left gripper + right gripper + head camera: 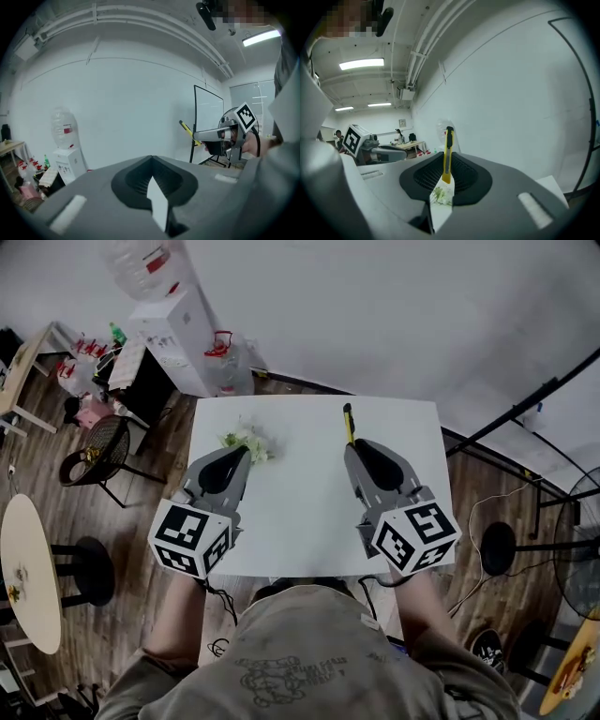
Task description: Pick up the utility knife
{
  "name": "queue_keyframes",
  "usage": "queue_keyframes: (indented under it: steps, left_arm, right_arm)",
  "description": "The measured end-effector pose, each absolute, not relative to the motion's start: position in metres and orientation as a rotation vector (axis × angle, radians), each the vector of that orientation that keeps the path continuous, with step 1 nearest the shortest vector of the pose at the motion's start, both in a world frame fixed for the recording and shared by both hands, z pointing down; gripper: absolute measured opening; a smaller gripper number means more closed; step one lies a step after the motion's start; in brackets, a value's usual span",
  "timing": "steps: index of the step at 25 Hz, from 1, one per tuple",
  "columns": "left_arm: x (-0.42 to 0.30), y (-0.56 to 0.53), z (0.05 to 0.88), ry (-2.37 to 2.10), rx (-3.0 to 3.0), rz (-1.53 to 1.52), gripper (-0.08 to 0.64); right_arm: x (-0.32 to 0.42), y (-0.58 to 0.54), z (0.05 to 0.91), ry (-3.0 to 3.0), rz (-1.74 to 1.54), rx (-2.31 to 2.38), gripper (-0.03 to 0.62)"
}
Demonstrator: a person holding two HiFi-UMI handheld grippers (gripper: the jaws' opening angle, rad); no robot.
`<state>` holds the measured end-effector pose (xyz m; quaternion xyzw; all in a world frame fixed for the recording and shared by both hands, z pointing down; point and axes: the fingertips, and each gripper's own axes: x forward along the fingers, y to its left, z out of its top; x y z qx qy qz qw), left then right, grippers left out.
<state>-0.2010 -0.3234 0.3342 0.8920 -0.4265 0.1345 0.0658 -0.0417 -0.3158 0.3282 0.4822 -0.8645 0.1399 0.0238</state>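
Note:
The utility knife [349, 422] is slim and yellow with a black slider. My right gripper [352, 444] is shut on its lower end, above the white table [309, 521]. In the right gripper view the knife [448, 147] sticks out past the jaws of the right gripper [447, 161], pointing up and away. The left gripper view shows the knife [189, 132] jutting from the right gripper [200, 137], off to the right. My left gripper [235, 455] hovers over the table's left half, and in its own view the left gripper [151, 158] has its jaws together with nothing between them.
A small bunch of white and green flowers [247, 440] lies on the table by the left gripper's tip. A water dispenser [173, 329] and a jug [228, 362] stand beyond the table. A chair [101, 451], a round table [28, 568] and a stool [497, 545] flank it.

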Motion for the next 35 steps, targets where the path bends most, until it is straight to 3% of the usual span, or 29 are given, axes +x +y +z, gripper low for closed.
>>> queue_keyframes:
  steps: [8, 35]
  left_arm:
    - [-0.198, -0.29, 0.299, -1.31, 2.762, 0.355, 0.0]
    - [-0.214, -0.286, 0.319, -1.314, 2.709, 0.387, 0.0]
  right_arm:
    - [-0.034, -0.274, 0.29, -2.754, 0.365, 1.502, 0.077]
    - [-0.047, -0.262, 0.312, -2.717, 0.421, 1.455, 0.077]
